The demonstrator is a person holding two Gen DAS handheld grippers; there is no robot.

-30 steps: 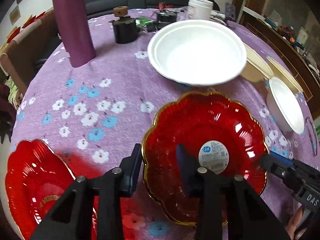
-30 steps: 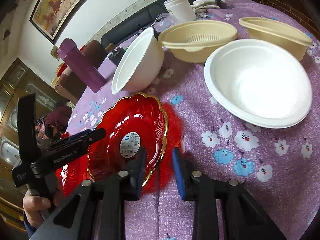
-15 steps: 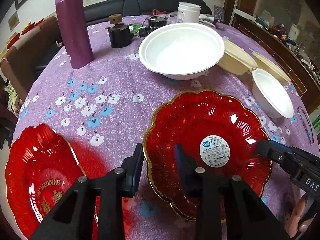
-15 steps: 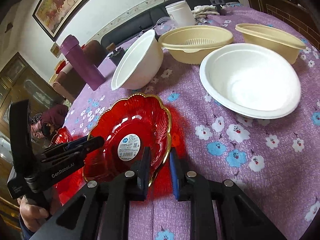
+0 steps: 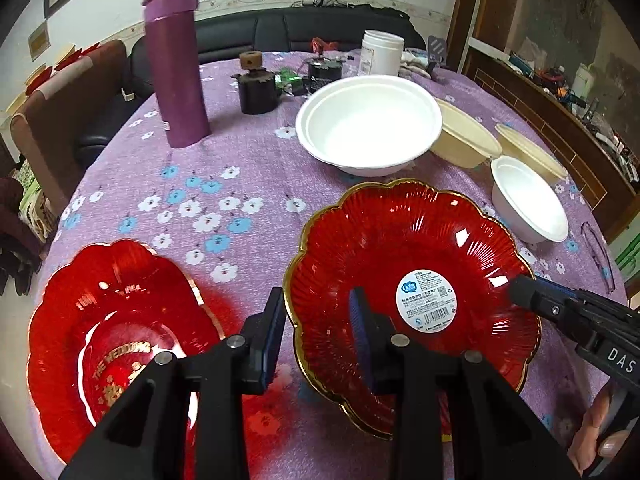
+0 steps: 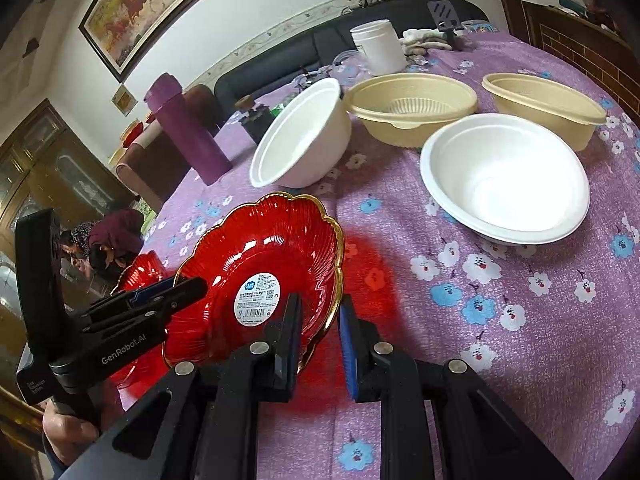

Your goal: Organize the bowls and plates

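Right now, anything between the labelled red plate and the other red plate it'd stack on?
Nothing visible. Only bare purple tablecloth lies between the labelled red plate and the wedding plate. The left gripper and right gripper each straddle opposite rims of the labelled plate, jaws open.

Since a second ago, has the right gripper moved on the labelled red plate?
Yes. The right gripper has closed in: its jaws now straddle the labelled red plate rim, narrower than earlier, nearer the label.

We count two red plates (image 5: 412, 280) (image 5: 112, 340), two white bowls (image 5: 368, 124) (image 5: 528, 204), two tan bowls (image 6: 412, 108) (image 6: 548, 104), one purple flask (image 5: 176, 68), one white jar (image 5: 380, 56).
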